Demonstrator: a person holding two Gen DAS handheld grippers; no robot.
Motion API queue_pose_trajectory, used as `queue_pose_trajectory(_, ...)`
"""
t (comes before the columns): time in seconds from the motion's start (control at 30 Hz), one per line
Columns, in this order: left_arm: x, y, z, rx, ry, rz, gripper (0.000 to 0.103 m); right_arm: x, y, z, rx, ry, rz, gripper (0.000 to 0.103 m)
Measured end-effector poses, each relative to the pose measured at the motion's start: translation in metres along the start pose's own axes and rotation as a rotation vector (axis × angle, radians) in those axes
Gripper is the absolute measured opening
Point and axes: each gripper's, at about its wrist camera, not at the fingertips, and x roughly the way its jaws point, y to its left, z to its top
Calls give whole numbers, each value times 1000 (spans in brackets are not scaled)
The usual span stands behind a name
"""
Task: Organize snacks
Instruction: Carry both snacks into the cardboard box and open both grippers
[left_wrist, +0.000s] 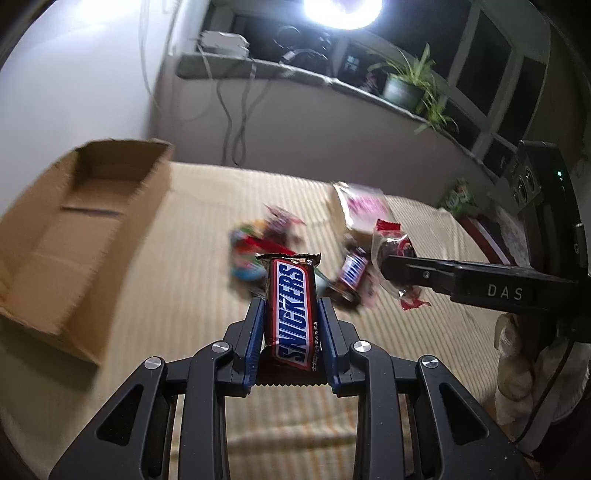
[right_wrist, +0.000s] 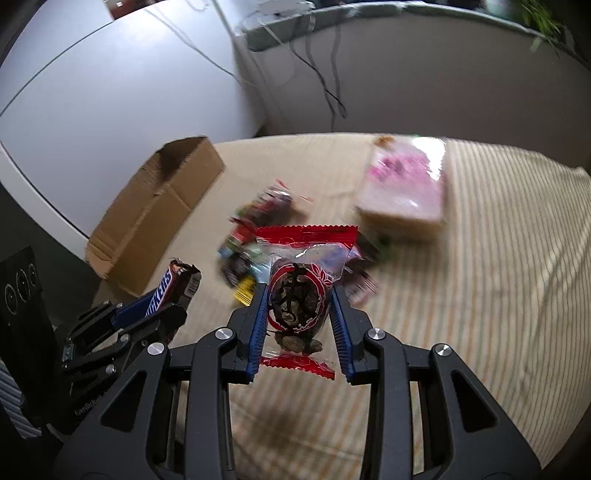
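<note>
I have the left tongs (left_wrist: 291, 314) clamped tight on a Snickers bar (left_wrist: 291, 314), lifted clear of the striped surface (left_wrist: 369, 424). My right tongs (right_wrist: 299, 314) pinch a red-edged clear snack packet (right_wrist: 303, 291), also raised off the surface. The cardboard box (left_wrist: 74, 229) at the left of the frame looks empty from here, so nothing is sorted yet by my judgement. The snack pile (left_wrist: 266, 240) at mid-frame and a pink-printed pack (right_wrist: 406, 192) remain on the surface. Motion blur smears the pile, so I cannot count or identify its pieces.
</note>
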Motion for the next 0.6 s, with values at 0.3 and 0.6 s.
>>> queue_pose_trajectory(0.3, -25, 54, 17, -55, -79, 110, 27, 20, 61, 39, -131, -28, 49, 34)
queue_pose_trajectory(0.6, -38, 100, 27, -115, -123, 212, 27, 56, 118, 73, -231, -20, 126, 34)
